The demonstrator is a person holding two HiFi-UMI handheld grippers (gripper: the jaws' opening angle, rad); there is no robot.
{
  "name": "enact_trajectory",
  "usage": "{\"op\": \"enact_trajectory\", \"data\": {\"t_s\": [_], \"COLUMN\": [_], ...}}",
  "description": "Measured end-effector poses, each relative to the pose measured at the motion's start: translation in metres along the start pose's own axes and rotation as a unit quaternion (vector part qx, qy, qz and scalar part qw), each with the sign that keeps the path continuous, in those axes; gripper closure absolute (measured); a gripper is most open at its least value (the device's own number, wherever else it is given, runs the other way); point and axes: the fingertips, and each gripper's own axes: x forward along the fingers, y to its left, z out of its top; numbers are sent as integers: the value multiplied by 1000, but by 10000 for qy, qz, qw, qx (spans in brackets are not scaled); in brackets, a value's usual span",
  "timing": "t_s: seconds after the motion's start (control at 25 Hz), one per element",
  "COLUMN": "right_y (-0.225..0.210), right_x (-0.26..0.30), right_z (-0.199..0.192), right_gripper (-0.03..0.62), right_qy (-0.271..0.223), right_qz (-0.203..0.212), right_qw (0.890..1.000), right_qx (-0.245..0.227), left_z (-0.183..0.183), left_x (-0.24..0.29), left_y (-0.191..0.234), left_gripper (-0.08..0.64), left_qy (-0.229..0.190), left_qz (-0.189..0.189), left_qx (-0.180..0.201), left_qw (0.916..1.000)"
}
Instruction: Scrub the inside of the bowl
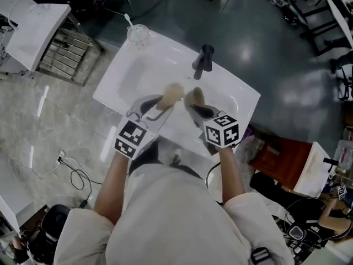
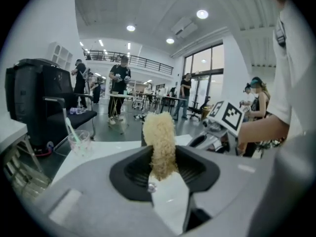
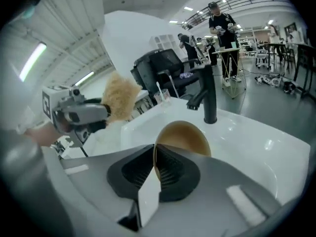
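Note:
A brown bowl (image 3: pixel 186 136) hangs on edge over the white sink (image 3: pixel 256 142), and my right gripper (image 3: pixel 157 174) is shut on its rim. The head view shows the bowl (image 1: pixel 194 96) in front of the right gripper (image 1: pixel 194 108), just below the black faucet (image 1: pixel 203 62). My left gripper (image 2: pixel 160 171) is shut on a beige fuzzy scrubber (image 2: pixel 159 139) that sticks up from its jaws. That scrubber (image 1: pixel 174 92) is held a little left of the bowl, apart from it. From the right gripper view, the left gripper (image 3: pixel 81 113) and the scrubber (image 3: pixel 120 100) float at the left above the basin.
A clear cup with a toothbrush (image 1: pixel 138 35) stands on the sink's far left corner. A wire rack (image 1: pixel 63 54) sits on the floor to the left, cables (image 1: pixel 71 173) trail near my left side, and red boxes (image 1: pixel 281 156) lie at the right. Several people stand far behind.

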Motion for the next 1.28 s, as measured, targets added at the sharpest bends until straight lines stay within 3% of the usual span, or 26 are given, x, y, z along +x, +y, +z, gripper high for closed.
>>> {"op": "enact_trajectory", "data": {"t_s": [0.32,0.6,0.8,1.0,1.28], "right_y": [31,60,64,66,83], "right_x": [-95,-154,-184,-206,-240], "right_z": [41,48,45,40,43], "right_gripper": [571,571,571,571,571], "right_qy": [-1170,-1615,-1695,-1744,-1977], "right_qz": [770,1377,1535,1765,2618], "right_qw": [9899,9771,9729,9673,9430], "right_qx": [226,-130,-342,-530,-560], "left_z": [71,106,125,119,106], "left_x": [-7,-2,1,9,7], "left_y": [-71,-126,-145,-144,-131], "left_gripper": [422,422,423,425,426], "left_qy": [-651,-517,-386,-194,-210], "left_qz": [-727,-1166,-1384,-1598,-2097], "left_qx": [293,962,1246,1106,462], "left_qw": [9948,9872,9817,9807,9764]}}
